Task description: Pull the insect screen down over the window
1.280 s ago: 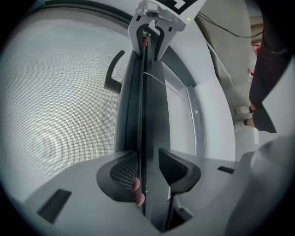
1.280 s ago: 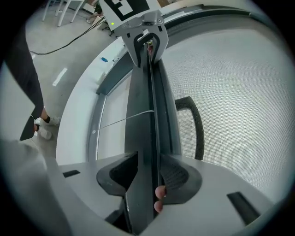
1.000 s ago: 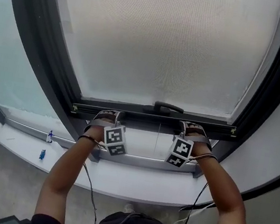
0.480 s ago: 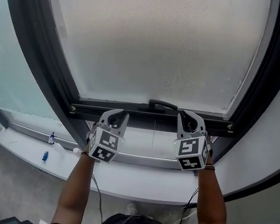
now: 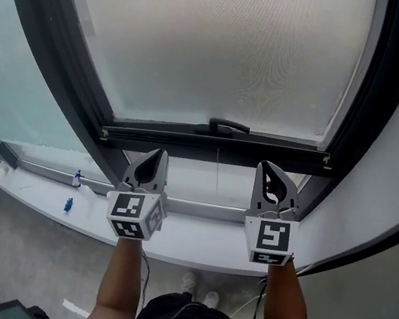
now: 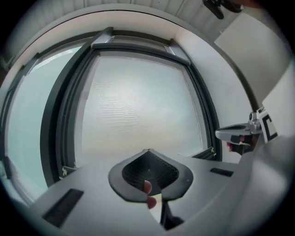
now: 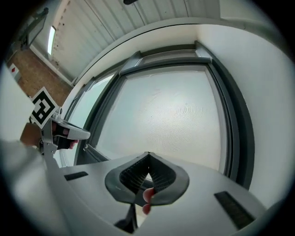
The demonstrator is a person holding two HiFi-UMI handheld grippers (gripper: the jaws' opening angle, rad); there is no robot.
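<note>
Pale grey mesh insect screen [image 5: 227, 45] fills nearly the whole opening of the dark window frame [image 5: 59, 46]. Its dark metal bottom bar [image 5: 157, 137] runs across low in the head view, with the black curved handle [image 5: 223, 127] at its middle. Under the bar a narrow strip of uncovered pane shows above the white sill [image 5: 193, 239], and a thin cord [image 5: 216, 167] hangs down across it. By that strip, I judge the screen almost fully down, with only a last short pull or a latch left.

Below the bar, one to each side of the handle, the two tools point up at it without touching. The left gripper [image 5: 156, 153] has its jaws pressed together with nothing between them, and its own view shows only mesh beyond the tips. The right gripper [image 5: 268, 167] is likewise closed and empty, just under the bar's right part. The even spacing probably suits a level pull, so the bar would not jam in its side tracks. Being closed, they could press or hook the bar rather than pinch it.
</note>
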